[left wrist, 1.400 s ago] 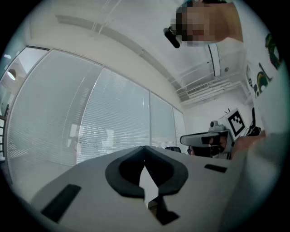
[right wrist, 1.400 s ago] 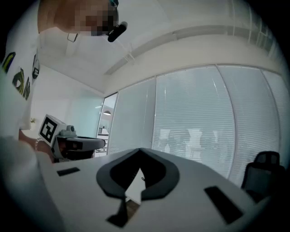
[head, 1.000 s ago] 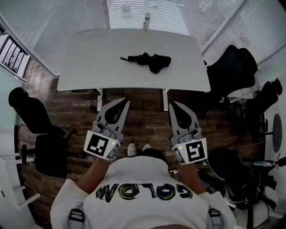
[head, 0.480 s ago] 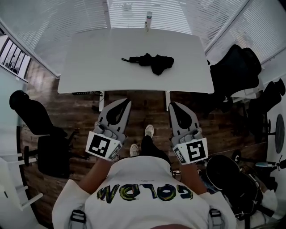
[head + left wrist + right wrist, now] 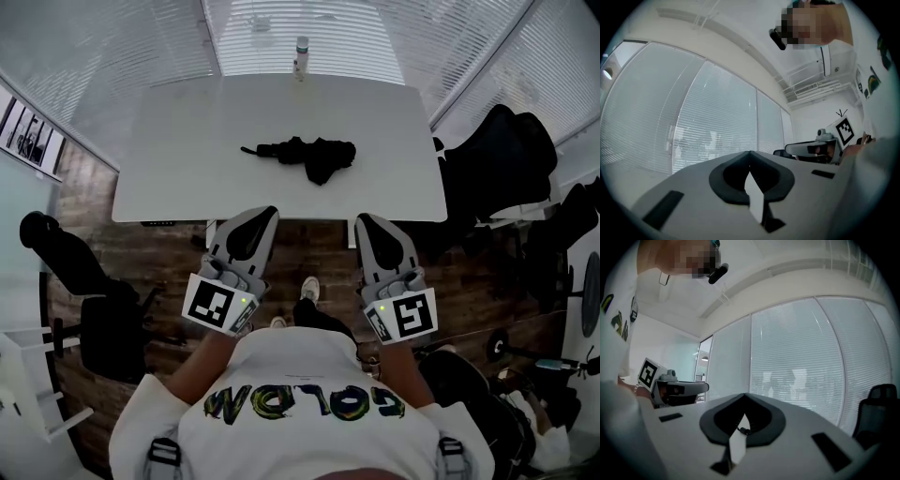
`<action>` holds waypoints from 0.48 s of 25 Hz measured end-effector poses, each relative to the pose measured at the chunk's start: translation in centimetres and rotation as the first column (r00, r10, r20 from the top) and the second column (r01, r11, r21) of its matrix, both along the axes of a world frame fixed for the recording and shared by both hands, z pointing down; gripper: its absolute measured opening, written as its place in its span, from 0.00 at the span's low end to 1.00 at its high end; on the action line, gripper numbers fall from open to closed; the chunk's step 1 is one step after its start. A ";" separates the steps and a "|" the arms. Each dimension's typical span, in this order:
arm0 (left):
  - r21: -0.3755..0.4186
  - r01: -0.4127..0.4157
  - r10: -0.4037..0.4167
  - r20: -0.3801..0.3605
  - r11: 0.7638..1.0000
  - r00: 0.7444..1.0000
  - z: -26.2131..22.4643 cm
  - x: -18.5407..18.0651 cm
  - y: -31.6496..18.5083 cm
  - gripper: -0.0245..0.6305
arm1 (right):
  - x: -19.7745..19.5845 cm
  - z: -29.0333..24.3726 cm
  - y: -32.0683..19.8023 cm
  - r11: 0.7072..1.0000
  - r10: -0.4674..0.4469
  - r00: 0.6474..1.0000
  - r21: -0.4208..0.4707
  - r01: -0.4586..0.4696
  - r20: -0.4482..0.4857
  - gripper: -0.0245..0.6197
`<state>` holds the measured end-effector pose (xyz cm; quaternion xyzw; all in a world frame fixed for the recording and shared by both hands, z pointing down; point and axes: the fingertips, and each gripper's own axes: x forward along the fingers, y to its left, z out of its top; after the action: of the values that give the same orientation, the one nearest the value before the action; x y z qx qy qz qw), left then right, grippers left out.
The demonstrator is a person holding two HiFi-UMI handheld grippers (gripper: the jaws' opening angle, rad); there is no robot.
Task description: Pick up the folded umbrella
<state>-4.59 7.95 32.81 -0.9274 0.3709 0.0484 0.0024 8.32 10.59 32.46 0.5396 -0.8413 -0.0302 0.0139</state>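
The folded black umbrella (image 5: 305, 155) lies on the white table (image 5: 178, 183), a little past its middle, with the handle pointing left. My left gripper (image 5: 267, 212) and right gripper (image 5: 364, 219) are held side by side at the table's near edge, well short of the umbrella. Both point toward it, with jaws shut and nothing in them. In the left gripper view, my closed jaws (image 5: 750, 153) face the window blinds, and the right gripper (image 5: 820, 147) shows beside them. The right gripper view has its jaws (image 5: 744, 394) closed the same way.
A small bottle (image 5: 301, 56) stands at the table's far edge. Black office chairs sit right of the table (image 5: 497, 159) and at the left (image 5: 75, 272). Windows with blinds (image 5: 300, 28) run behind the table. The floor is dark wood.
The person has stepped toward the table. Both grippers have moved forward together, from over the floor to the table's near edge. Their jaws stayed shut.
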 end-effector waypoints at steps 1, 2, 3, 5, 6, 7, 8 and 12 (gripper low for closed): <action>0.000 0.001 -0.001 0.001 1.000 1.000 -0.1 0.8 -0.8 0.05 | 0.8 0.0 -0.8 1.000 -0.001 1.000 0.000 0.001 0.003 0.05; -0.001 0.002 -0.002 0.001 1.000 1.000 -0.1 1.5 -1.6 0.05 | 1.5 -0.1 -1.5 1.000 -0.002 1.000 0.001 0.002 0.006 0.05; -0.003 0.003 -0.003 0.002 1.000 1.000 -0.2 2.2 -2.3 0.05 | 2.3 -0.2 -2.2 1.000 -0.003 1.000 0.002 0.003 0.008 0.05; -0.007 0.008 -0.008 0.005 1.000 1.000 -0.1 3.6 -3.7 0.05 | 3.8 -0.3 -3.6 1.000 -0.003 1.000 0.004 0.003 0.011 0.05; -0.010 0.012 -0.012 0.007 1.000 1.000 -0.1 4.2 -4.3 0.05 | 4.6 -0.3 -4.2 1.000 -0.003 1.000 0.004 0.003 0.012 0.05; -0.013 0.016 -0.016 0.008 1.000 1.000 0.0 4.8 -5.0 0.05 | 5.3 -0.3 -4.9 1.000 -0.003 1.000 0.004 0.003 0.013 0.05; -0.015 0.021 -0.021 0.010 1.000 1.000 0.1 5.3 -5.6 0.05 | 6.1 -0.3 -5.6 1.000 -0.003 1.000 0.003 0.003 0.014 0.05; -0.017 0.037 -0.036 0.009 0.999 0.999 0.0 6.9 -7.9 0.05 | 7.9 -0.1 -8.0 1.000 -0.017 1.000 -0.001 0.017 0.011 0.05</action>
<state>2.29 0.01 32.78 -0.9207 0.3881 0.0409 -0.0030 16.19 2.63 32.31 0.5326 -0.8459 -0.0269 0.0094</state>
